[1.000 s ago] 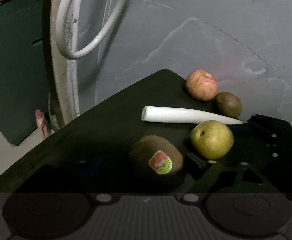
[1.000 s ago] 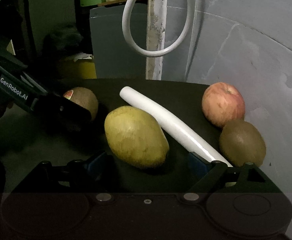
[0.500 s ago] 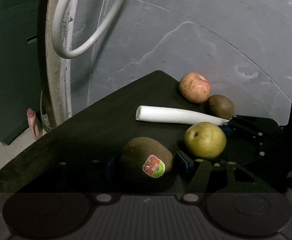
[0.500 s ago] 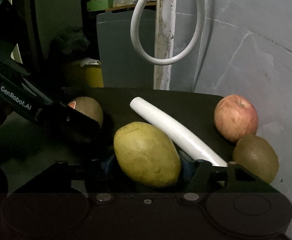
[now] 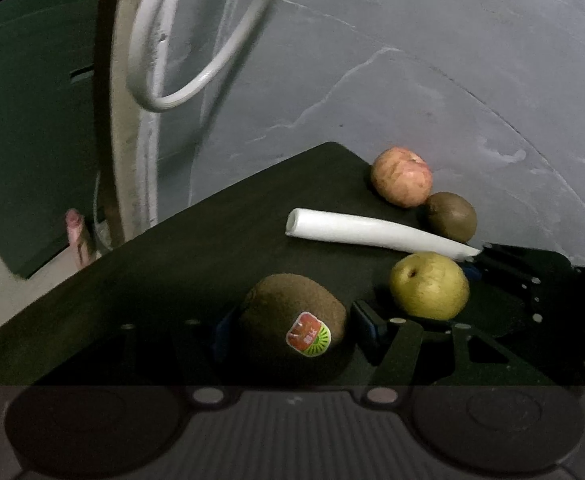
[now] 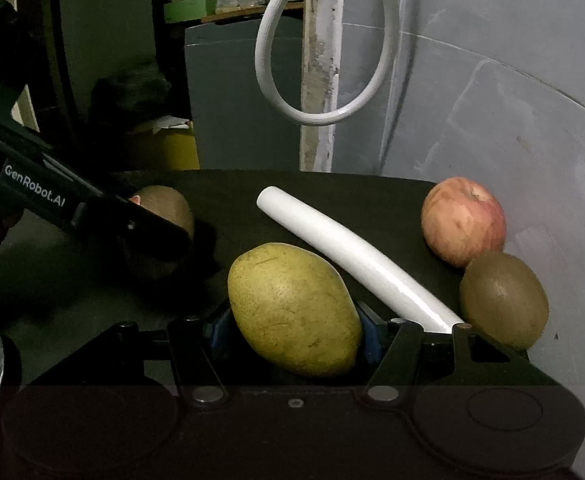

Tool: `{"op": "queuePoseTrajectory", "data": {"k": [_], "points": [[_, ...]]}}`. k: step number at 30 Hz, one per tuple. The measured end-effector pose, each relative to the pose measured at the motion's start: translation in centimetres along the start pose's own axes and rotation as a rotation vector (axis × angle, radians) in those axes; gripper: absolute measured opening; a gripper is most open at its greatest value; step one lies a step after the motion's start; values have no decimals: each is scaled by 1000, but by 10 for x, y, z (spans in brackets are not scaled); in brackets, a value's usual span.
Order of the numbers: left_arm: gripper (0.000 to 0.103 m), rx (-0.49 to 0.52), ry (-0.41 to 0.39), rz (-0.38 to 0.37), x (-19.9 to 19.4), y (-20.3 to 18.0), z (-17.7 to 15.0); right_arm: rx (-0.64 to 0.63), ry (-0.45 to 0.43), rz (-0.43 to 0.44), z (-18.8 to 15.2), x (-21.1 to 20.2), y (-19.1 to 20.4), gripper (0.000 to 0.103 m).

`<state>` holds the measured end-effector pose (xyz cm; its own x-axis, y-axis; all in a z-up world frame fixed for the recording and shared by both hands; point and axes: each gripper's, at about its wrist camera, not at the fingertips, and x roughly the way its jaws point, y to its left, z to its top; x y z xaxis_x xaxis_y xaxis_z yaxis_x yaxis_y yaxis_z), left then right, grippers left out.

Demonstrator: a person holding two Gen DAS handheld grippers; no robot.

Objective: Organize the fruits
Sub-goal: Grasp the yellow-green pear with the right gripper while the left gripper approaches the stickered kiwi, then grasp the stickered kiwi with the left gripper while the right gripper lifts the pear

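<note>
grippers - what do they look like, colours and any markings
Both are matte black with angular linkage arms, silver pivot rivets and blue pads on the fingers. The left gripper carries white "GenRobot.AI" lettering along its side. The right gripper shows no lettering. No cables or sleeves visible.

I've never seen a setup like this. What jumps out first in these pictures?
Two black grippers each clamp a fruit on a dark table: the left gripper holds a stickered kiwi, the right gripper a yellow-green pear. Behind the pear a white tube lies slantwise, with an apple and a second kiwi touching each other by the grey wall.
</note>
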<state>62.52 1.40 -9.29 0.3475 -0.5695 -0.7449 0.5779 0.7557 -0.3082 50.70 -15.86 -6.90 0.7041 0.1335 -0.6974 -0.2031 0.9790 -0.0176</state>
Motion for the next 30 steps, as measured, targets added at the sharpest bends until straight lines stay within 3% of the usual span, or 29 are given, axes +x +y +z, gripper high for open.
{"op": "queuePoseTrajectory", "data": {"k": [9,18,30], "points": [[63,-72,48,45,-16,-3,-14,53,13,-37,-18,-22,17,62],[63,-106,56,5,-33,-8,-35,149,9,-52,-38,-48,31,62],[63,-111,13,-30,-77,-26,-56,176,-14,-48,-59,-96,64,60]]}}
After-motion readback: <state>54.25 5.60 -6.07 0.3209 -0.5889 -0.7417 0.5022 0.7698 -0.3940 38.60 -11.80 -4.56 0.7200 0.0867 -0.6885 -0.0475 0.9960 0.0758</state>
